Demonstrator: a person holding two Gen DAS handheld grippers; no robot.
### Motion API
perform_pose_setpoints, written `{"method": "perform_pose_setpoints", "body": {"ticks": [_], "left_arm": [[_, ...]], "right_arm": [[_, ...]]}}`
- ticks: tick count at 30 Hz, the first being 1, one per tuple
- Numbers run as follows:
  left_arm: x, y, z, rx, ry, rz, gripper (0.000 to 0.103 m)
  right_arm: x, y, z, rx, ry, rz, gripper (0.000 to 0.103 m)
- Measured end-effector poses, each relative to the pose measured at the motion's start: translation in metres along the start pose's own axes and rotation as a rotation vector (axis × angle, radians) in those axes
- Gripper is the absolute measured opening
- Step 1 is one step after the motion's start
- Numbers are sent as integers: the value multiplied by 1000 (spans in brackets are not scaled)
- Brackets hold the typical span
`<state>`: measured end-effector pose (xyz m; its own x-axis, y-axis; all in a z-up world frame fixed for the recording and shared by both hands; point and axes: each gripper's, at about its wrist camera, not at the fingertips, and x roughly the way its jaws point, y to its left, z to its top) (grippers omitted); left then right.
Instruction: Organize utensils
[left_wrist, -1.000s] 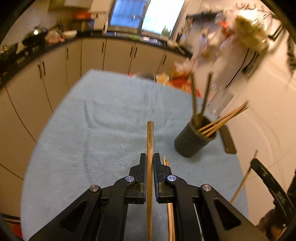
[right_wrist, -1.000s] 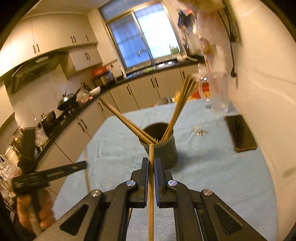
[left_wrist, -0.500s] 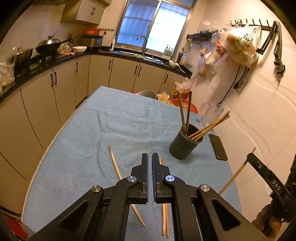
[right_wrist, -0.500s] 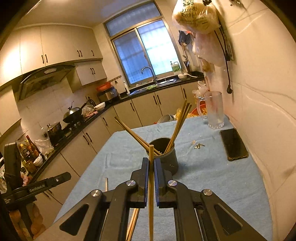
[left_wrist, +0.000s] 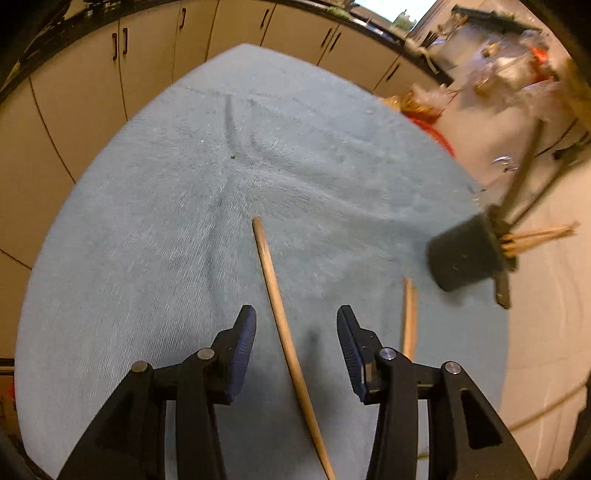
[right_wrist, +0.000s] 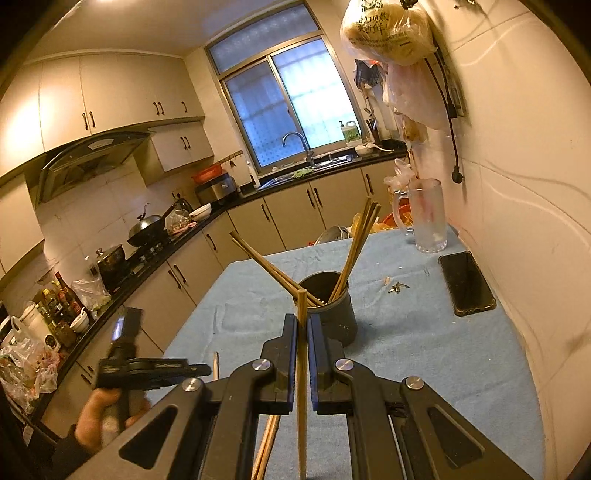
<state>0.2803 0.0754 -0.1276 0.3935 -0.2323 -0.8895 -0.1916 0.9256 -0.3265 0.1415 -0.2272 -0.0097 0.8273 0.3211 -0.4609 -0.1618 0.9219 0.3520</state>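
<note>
Now logged: left gripper (left_wrist: 295, 343) emptied, jaws opening astride dropped chopstick (left_wrist: 280, 314) on near cloth (left_wrist: 147, 221); right gripper (right_wrist: 302, 325) clamping second chopstick (right_wrist: 301, 369); dark holder (right_wrist: 328, 306) next.

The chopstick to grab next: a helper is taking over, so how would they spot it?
On the blue tablecloth, left of the dark holder, lies a lone chopstick. Unlike the others, it lies between the left gripper's opening jaws, untouched.

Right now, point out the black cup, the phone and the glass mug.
black cup (right_wrist: 341, 314), right wrist view, front wall.
phone (right_wrist: 467, 282), right wrist view, middle of screen.
glass mug (right_wrist: 428, 218), right wrist view, side wall.
</note>
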Motion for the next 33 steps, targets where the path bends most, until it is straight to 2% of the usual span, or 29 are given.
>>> {"method": "perform_pose_setpoints", "body": {"ticks": [2, 4, 5, 6, 7, 9, 13, 14, 16, 17, 20, 27, 30, 33], "left_arm": [[13, -3, 10, 4, 22, 23, 44], [29, -5, 20, 3, 37, 77, 39], [33, -4, 22, 3, 36, 88, 32], [33, -6, 26, 13, 18, 101, 31], [38, -10, 29, 35, 25, 142, 28], [41, -13, 32, 53, 6, 199, 10], [43, -19, 30, 92, -17, 220, 9], [41, -19, 29, 88, -14, 202, 8], [23, -16, 26, 50, -48, 107, 7], [6, -17, 22, 48, -92, 68, 7], [-47, -25, 7, 64, -240, 14, 7], [-129, -33, -22, 85, -422, -50, 7], [-158, -39, -40, 107, -510, -38, 7], [-171, -48, -39, 137, -531, -41, 7]], "right_arm": [[3, -2, 1, 3, 4, 0, 6], [7, -3, 2, 4, 8, -2, 6], [8, -4, 2, 5, 10, -2, 6], [10, -6, 3, 7, 14, -1, 6], [11, -7, 3, 10, 14, -2, 6], [13, -9, 5, 13, 17, -4, 6], [16, -11, 6, 13, 20, -4, 6], [17, -11, 6, 15, 20, -5, 6], [17, -11, 7, 12, 24, -4, 6], [17, -11, 7, 13, 21, -5, 6], [14, -11, 7, 15, 16, -7, 6], [11, -2, 5, -1, 12, -10, 6], [4, 1, 7, -9, -3, -6, 6], [-1, 5, 11, -17, -17, -6, 6]]}}
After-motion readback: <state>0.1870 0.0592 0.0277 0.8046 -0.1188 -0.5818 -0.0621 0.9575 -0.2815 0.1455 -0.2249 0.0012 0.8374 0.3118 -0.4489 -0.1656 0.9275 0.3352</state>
